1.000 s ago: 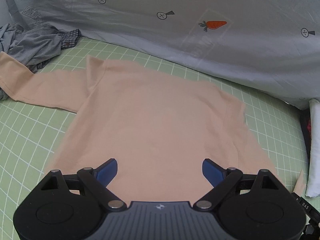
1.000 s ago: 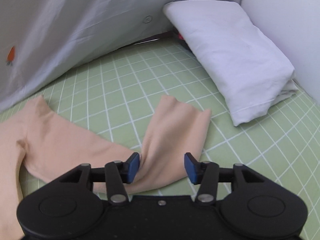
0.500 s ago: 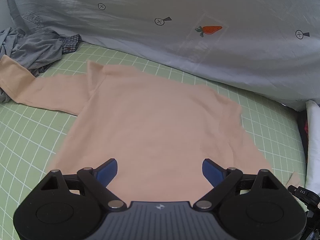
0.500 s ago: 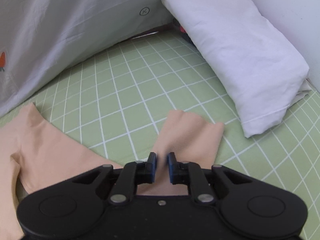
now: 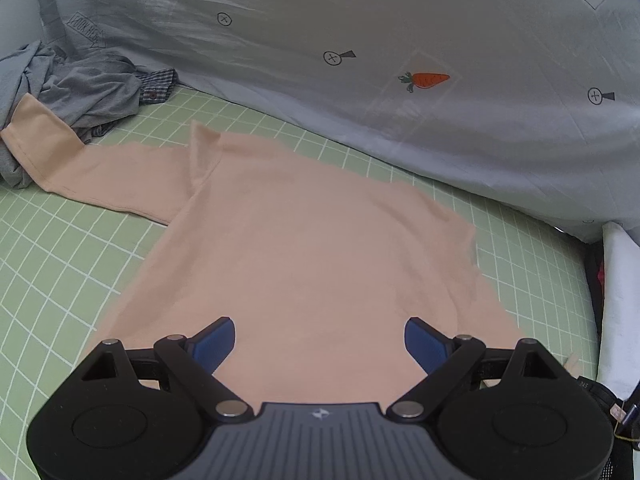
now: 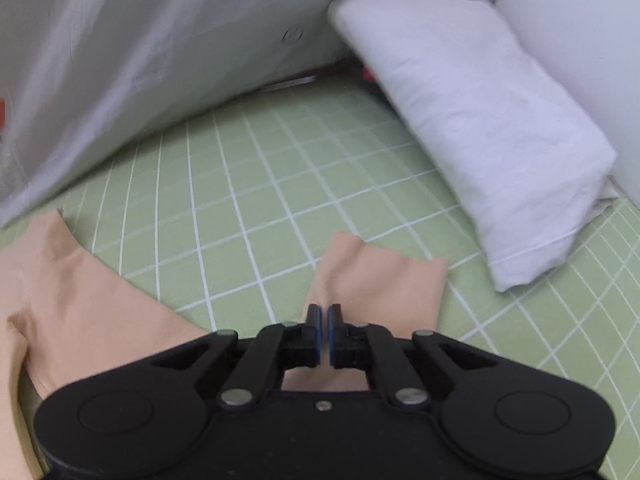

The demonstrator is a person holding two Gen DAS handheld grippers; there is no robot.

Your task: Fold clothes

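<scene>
A: Where does the peach long-sleeved top (image 5: 304, 248) lie?

B: Spread flat on the green checked bed sheet (image 5: 52, 264), body in the middle of the bed. One sleeve runs toward the sheet's left edge, and its cuff rests on a heap of grey clothes (image 5: 76, 88) in the far left corner. The other sleeve (image 6: 376, 276) stretches toward the right edge, with its cuff near a white pillow (image 6: 472, 120) but apart from it.

A: And the left gripper (image 5: 320, 340)?

B: Its blue pads (image 5: 212, 344) stand wide apart over the hem end of the top. Nothing is between them but the cloth below, and whether they touch that cloth I cannot tell.

A: The right gripper (image 6: 324, 334)?

B: Clenched. Its jaws are pinched together on the sleeve, a little way back from the cuff, and the fabric puckers into a ridge just ahead of the tips.

A: What runs along the far edge of the bed?

B: A grey quilt (image 5: 400, 40) printed with a small carrot (image 5: 426, 79), bunched along the whole far side. The pillow leans at its right end.
</scene>
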